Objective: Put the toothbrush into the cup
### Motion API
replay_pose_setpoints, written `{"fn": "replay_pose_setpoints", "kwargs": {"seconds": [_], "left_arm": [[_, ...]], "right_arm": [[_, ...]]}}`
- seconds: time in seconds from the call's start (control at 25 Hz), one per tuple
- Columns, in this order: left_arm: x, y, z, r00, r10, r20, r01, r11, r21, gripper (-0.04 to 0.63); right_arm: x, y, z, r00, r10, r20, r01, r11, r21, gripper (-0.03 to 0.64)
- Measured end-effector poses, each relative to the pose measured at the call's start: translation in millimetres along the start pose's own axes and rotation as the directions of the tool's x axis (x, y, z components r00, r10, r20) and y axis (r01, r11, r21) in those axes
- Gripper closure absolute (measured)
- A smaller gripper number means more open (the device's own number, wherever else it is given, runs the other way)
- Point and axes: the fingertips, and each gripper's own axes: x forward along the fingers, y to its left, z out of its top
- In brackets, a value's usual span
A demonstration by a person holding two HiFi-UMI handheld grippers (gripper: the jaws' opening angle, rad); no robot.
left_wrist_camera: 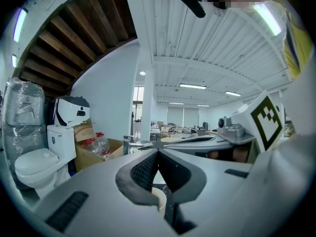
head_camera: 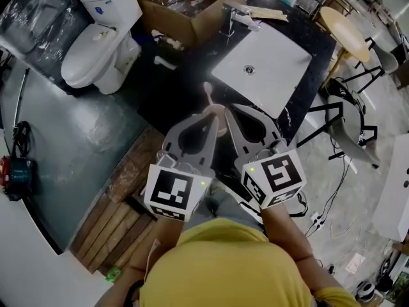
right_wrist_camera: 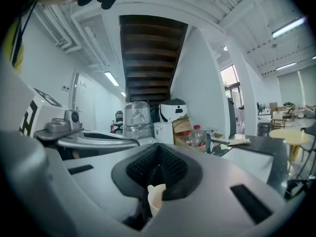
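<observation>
A pale pink cup point(head_camera: 219, 121) stands on the black counter point(head_camera: 182, 88), with a pale toothbrush point(head_camera: 208, 93) sticking up out of it. Both grippers hover just above the cup, side by side and pointing away from me. My left gripper point(head_camera: 211, 121) is shut, its pads meeting point(left_wrist_camera: 158, 154) with nothing between them; the cup rim point(left_wrist_camera: 159, 201) shows below the jaws. My right gripper point(head_camera: 233, 112) is also shut point(right_wrist_camera: 158, 169) and empty, and the cup point(right_wrist_camera: 157, 197) with the toothbrush tip point(right_wrist_camera: 150, 187) sits beneath it.
A white square sink basin point(head_camera: 262, 62) with a faucet point(head_camera: 235, 16) lies beyond the cup on the counter. A white toilet point(head_camera: 96, 50) stands at the left, and a cardboard box point(head_camera: 185, 8) of bottles sits behind it. Wooden planks point(head_camera: 121, 210) lie lower left, a round stool point(head_camera: 345, 31) at right.
</observation>
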Motion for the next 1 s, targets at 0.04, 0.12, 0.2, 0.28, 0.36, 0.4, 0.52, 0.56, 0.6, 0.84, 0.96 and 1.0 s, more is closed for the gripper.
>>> {"fn": "replay_pose_setpoints", "kwargs": {"seconds": [0.04,0.12,0.2,0.28,0.36,0.4,0.52,0.56,0.6,0.84,0.96,1.0], "left_arm": [[-1.4,-1.3,3.1,1.0,-0.002,0.005,0.002,1.0,0.002,0.586],[-4.8,-3.2,9.1,1.0,-0.002,0.014,0.002,1.0,0.009,0.586],[-8.5,-4.4,14.4,1.0,-0.001,0.024,0.0,1.0,0.015,0.586],[-11.5,-5.9,19.8,0.999,-0.002,0.038,0.002,1.0,0.019,0.586],[-14.9,-7.5,23.7,0.999,-0.005,0.045,0.004,1.0,0.022,0.586],[-16.6,-8.3,25.3,0.999,-0.007,0.047,0.005,1.0,0.025,0.586],[-21.0,-10.5,31.3,0.998,-0.006,0.07,0.004,1.0,0.026,0.586],[-22.4,-11.1,32.1,0.997,-0.005,0.074,0.003,1.0,0.026,0.586],[-23.6,-11.7,32.7,0.997,-0.005,0.078,0.003,1.0,0.024,0.586],[-27.3,-14.2,33.6,0.996,-0.013,0.089,0.011,1.0,0.023,0.586],[-29.4,-15.4,34.1,0.996,-0.018,0.087,0.016,1.0,0.024,0.586],[-30.2,-15.2,33.5,0.996,-0.018,0.083,0.016,1.0,0.023,0.586]], "right_arm": [[-3.3,2.4,5.3,1.0,0.0,0.012,0.0,1.0,-0.01,0.601],[-9.1,6.8,14.9,0.999,-0.001,0.032,0.002,1.0,-0.029,0.601],[-13.5,10.5,21.0,0.999,0.0,0.044,0.002,0.999,-0.037,0.601],[-17.2,13.8,25.0,0.999,-0.001,0.053,0.003,0.999,-0.039,0.601],[-20.7,17.3,28.4,0.998,-0.006,0.059,0.008,0.999,-0.042,0.601],[-22.3,19.0,29.9,0.998,-0.007,0.062,0.01,0.999,-0.043,0.601],[-27.5,22.1,32.5,0.997,-0.014,0.072,0.017,0.999,-0.036,0.601],[-29.5,22.6,32.7,0.997,-0.017,0.077,0.02,0.999,-0.03,0.601],[-31.5,23.0,32.7,0.996,-0.021,0.081,0.024,0.999,-0.027,0.601],[-38.4,25.3,32.6,0.995,-0.039,0.088,0.042,0.998,-0.037,0.601],[-39.3,27.5,31.2,0.996,-0.038,0.083,0.041,0.999,-0.032,0.603],[-39.1,28.5,30.6,0.996,-0.037,0.081,0.04,0.999,-0.031,0.601]]}}
